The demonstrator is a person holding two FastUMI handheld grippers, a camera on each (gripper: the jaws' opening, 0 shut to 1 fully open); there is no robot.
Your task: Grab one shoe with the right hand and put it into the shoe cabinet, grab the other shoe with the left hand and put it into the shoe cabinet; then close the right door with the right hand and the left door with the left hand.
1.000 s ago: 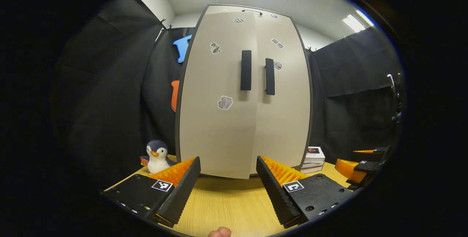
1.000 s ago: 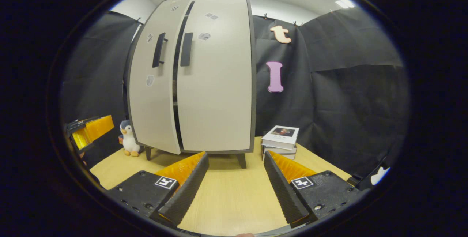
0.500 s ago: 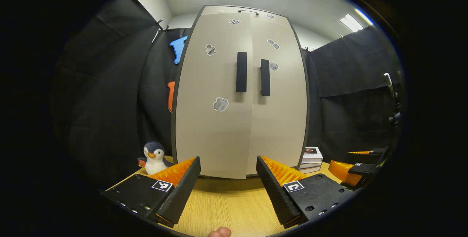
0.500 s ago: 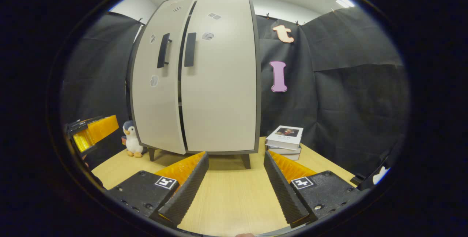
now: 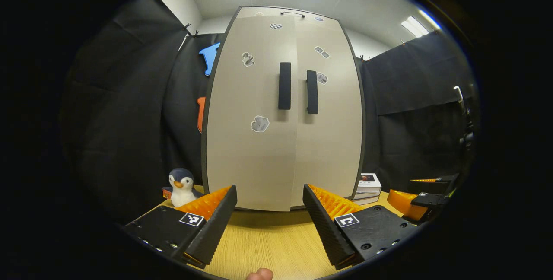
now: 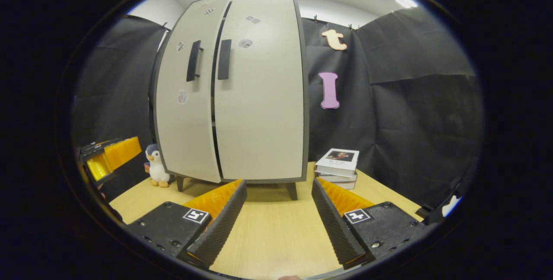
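Note:
The pale shoe cabinet (image 5: pixel 283 141) stands on the table right in front of my left gripper (image 5: pixel 268 193), which is open and holds nothing. Its two dark handles (image 5: pixel 284 85) sit side by side. The left door (image 5: pixel 250 150) stands a little proud of the right one. In the right gripper view the cabinet (image 6: pixel 259 111) is ahead and to the left, with a thin dark slit between its doors. My right gripper (image 6: pixel 278 187) is open and empty above the tabletop. The doors hide the inside.
A penguin plush (image 5: pixel 181 187) sits at the cabinet's left foot. Stacked books (image 6: pixel 339 165) lie at its right. The wooden table (image 6: pixel 276 237) stretches in front. The other gripper (image 5: pixel 425 195) hovers at the right edge of the left gripper view.
The left door has swung inward and the gap between the doors has narrowed. My left gripper has drawn back slightly. The right gripper has barely moved.

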